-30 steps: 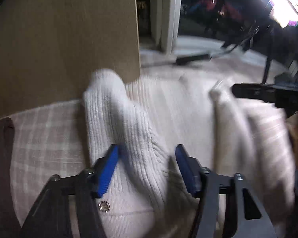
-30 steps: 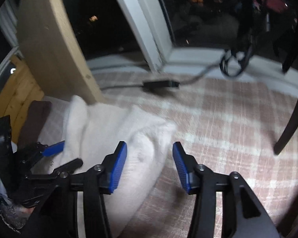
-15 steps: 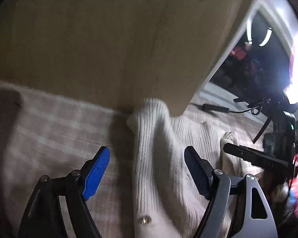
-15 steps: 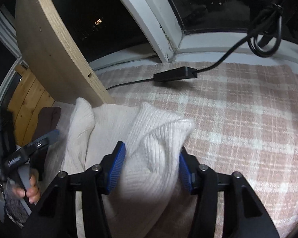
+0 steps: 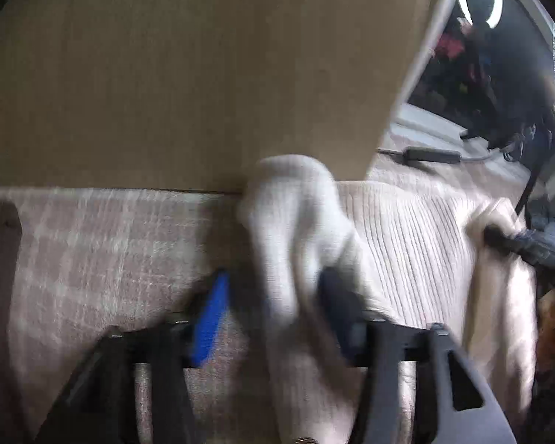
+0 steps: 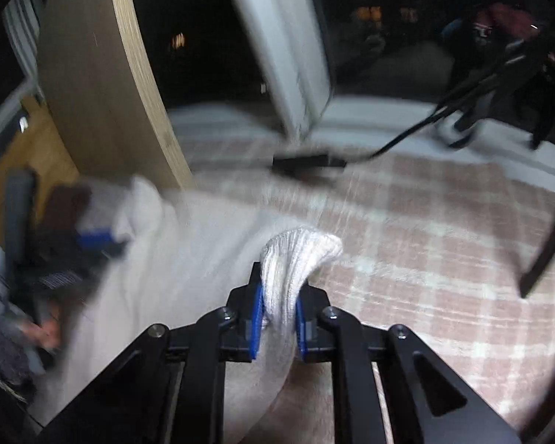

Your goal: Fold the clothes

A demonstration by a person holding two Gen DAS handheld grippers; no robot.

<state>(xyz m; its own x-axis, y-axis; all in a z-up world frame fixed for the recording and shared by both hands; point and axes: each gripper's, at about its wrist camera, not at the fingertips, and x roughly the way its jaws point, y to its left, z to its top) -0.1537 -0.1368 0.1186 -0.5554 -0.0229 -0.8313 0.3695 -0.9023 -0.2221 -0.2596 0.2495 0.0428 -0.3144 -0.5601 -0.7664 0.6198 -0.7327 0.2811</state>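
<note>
A white ribbed knit sweater (image 5: 407,244) lies spread on a pink plaid cloth (image 5: 92,259). One bunched fold of it stands up between the pads of my left gripper (image 5: 273,314). Those jaws are closing; the right pad touches the knit, while the left blue pad still stands apart from it. In the right wrist view the sweater (image 6: 188,259) runs off to the left. My right gripper (image 6: 279,320) is closing and pinches a raised fold of its near edge between both blue pads. The left gripper (image 6: 92,240) shows blurred at the garment's far side.
A tall wooden panel (image 5: 203,74) stands right behind the sweater. A black power brick (image 6: 307,161) with its cable lies on the cloth near the window sill. A dark chair leg (image 6: 547,244) slants down at the right. A brown object (image 5: 0,259) sits at the far left.
My right gripper's jaws have drawn in from wide apart onto the sweater's fold. My left gripper shifted left along the garment, spread its jaws, then narrowed them around the bunched fold.
</note>
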